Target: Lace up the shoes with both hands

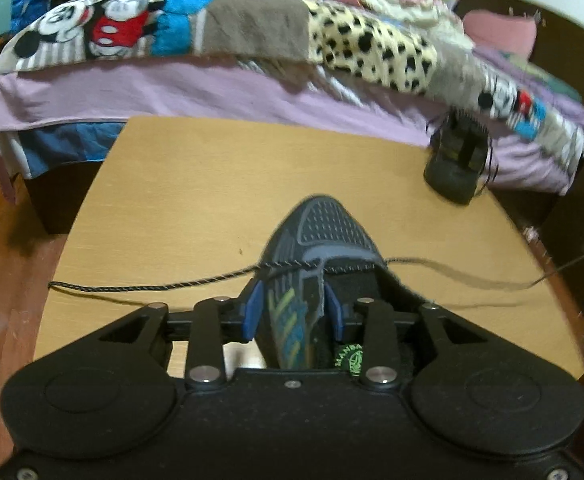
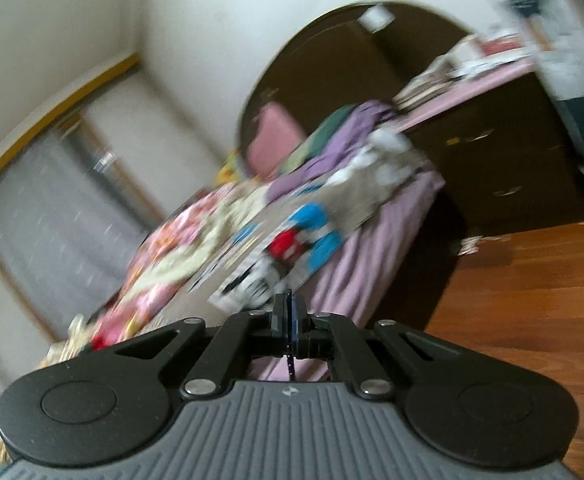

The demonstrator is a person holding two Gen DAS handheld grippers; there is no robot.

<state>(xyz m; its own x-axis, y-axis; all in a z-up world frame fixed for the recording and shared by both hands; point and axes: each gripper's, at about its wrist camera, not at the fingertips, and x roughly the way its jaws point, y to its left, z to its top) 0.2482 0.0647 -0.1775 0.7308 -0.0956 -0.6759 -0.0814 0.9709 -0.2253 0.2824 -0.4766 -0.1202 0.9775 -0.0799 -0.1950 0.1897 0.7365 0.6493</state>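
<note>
A dark blue sneaker (image 1: 320,236) with green and blue stripes lies on the wooden table (image 1: 195,200), toe pointing away. My left gripper (image 1: 292,304) is shut on the sneaker's side flap by the eyelets. A dark speckled lace (image 1: 163,285) runs across the shoe, its left end trailing to the table's left edge, its right part stretched off to the right. My right gripper (image 2: 289,312) is shut on the lace (image 2: 291,366), a thin dark strand hanging below its pads; it is raised and points at the bed, in a blurred view.
A second dark shoe (image 1: 458,160) stands at the table's far right corner. A bed (image 1: 211,80) with a patchwork cover lies right behind the table. Dark furniture (image 2: 492,152) and a wooden floor (image 2: 532,300) are on the right.
</note>
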